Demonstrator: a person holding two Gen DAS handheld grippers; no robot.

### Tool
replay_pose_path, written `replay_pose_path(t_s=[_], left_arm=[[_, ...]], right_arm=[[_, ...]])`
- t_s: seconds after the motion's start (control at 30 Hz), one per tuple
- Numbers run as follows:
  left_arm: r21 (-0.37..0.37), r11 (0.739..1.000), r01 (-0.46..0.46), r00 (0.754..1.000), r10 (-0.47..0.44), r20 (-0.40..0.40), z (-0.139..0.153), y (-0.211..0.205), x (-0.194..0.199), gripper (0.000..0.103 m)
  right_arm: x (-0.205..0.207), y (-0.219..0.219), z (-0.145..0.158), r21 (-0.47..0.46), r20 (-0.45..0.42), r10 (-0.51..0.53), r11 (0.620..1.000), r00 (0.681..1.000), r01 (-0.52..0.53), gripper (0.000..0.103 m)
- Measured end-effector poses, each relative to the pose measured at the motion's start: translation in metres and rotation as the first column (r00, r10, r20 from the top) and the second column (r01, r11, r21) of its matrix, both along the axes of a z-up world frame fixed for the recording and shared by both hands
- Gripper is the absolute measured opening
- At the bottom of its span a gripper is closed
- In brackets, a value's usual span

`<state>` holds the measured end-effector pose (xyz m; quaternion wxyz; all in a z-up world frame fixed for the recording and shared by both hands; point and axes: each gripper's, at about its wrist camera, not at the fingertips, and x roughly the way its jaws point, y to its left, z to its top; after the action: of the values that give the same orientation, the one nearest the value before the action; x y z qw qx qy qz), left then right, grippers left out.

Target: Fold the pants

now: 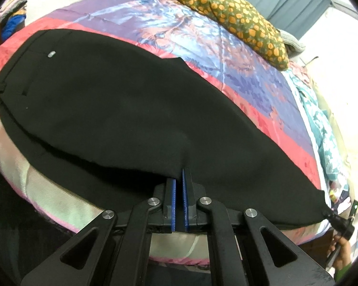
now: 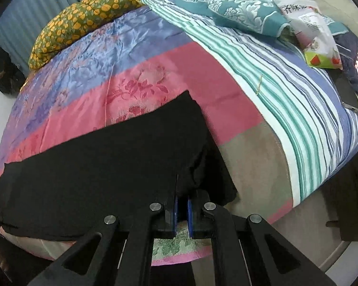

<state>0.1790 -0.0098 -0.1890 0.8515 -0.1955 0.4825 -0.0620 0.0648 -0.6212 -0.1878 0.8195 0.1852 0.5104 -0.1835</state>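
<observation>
Both tongs clenched on the pants (image 1: 112, 100): left tongs (image 1: 179, 178) mid-leg, right tongs (image 2: 182, 200) at the hem. Pants lie along the bed's (image 2: 140, 76) near edge. Looks like the fold's starting: next, carry hem toward waistband.

- Bed quilt (image 1: 136, 23), pink and purple satin: spread beyond the jaws.
- Spotted olive pillow (image 1: 231, 16): far ahead of the jaws.
- Striped sheet (image 2: 286, 109), snack bag (image 2: 319, 40): right of the jaws.
</observation>
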Motion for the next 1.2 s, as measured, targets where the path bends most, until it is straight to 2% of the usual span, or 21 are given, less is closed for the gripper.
replay_pose_path(t_s=[0.13, 0.37, 0.6, 0.7, 0.77, 0.8, 0.83, 0.87, 0.9, 0.97, 1.03, 1.13, 1.2], left_arm=[[0.012, 1.000, 0.007, 1.000, -0.007, -0.011, -0.003, 0.001, -0.009, 0.003], [0.087, 0.995, 0.039, 0.998, -0.035, -0.044, -0.014, -0.007, -0.017, 0.002], [0.126, 0.989, 0.072, 0.995, -0.063, -0.072, -0.022, -0.012, -0.018, 0.004], [0.166, 0.982, 0.087, 0.994, -0.075, -0.073, -0.018, -0.016, -0.019, 0.012], [0.194, 0.975, 0.106, 0.993, -0.095, -0.063, -0.008, -0.016, -0.028, 0.013], [0.202, 0.973, 0.114, 0.993, -0.106, -0.049, -0.003, -0.015, -0.035, 0.021], [0.205, 0.970, 0.128, 0.992, -0.125, -0.028, 0.004, -0.012, -0.044, 0.029], [0.210, 0.969, 0.133, 0.991, -0.134, -0.011, 0.009, -0.010, -0.051, 0.049], [0.218, 0.967, 0.129, 0.991, -0.135, 0.011, 0.015, -0.006, -0.058, 0.059], [0.235, 0.967, 0.099, 0.990, -0.119, 0.075, 0.029, 0.005, -0.062, 0.060], [0.271, 0.961, 0.054, 0.985, -0.097, 0.145, 0.041, 0.016, -0.048, 0.062], [0.294, 0.955, 0.045, 0.984, -0.092, 0.149, 0.040, 0.025, -0.008, 0.066], [0.355, 0.932, 0.075, 0.982, -0.131, 0.139, 0.028, 0.022, 0.010, 0.066]], right_arm=[[-0.003, -0.002, -0.007, 0.016, -0.022, -0.020, 1.000, 1.000, 0.021, 0.006], [0.000, -0.003, -0.028, 0.011, -0.074, -0.044, 0.999, 0.996, 0.045, 0.006], [0.002, 0.003, -0.029, -0.054, -0.089, -0.046, 0.998, 0.995, 0.042, 0.008], [-0.003, 0.003, -0.021, -0.063, -0.064, -0.050, 0.997, 0.997, 0.046, 0.029], [-0.012, 0.006, -0.010, -0.039, -0.009, -0.044, 0.998, 0.999, 0.043, 0.050], [-0.016, 0.009, -0.005, -0.056, 0.004, -0.046, 0.997, 0.999, 0.046, 0.059], [-0.020, 0.013, 0.002, -0.109, 0.011, -0.055, 0.992, 0.998, 0.056, 0.080], [-0.027, 0.019, 0.011, -0.186, 0.032, -0.064, 0.980, 0.997, 0.069, 0.092], [-0.034, 0.024, 0.019, -0.235, 0.062, -0.061, 0.969, 0.996, 0.074, 0.094], [-0.042, 0.029, 0.028, -0.301, 0.079, -0.065, 0.950, 0.995, 0.086, 0.094], [-0.044, 0.034, 0.036, -0.344, 0.073, -0.087, 0.933, 0.993, 0.107, 0.094], [-0.040, 0.058, 0.058, -0.344, 0.135, -0.069, 0.932, 0.988, 0.112, 0.094], [-0.032, 0.090, 0.072, -0.329, 0.195, -0.020, 0.940, 0.981, 0.085, 0.094]])
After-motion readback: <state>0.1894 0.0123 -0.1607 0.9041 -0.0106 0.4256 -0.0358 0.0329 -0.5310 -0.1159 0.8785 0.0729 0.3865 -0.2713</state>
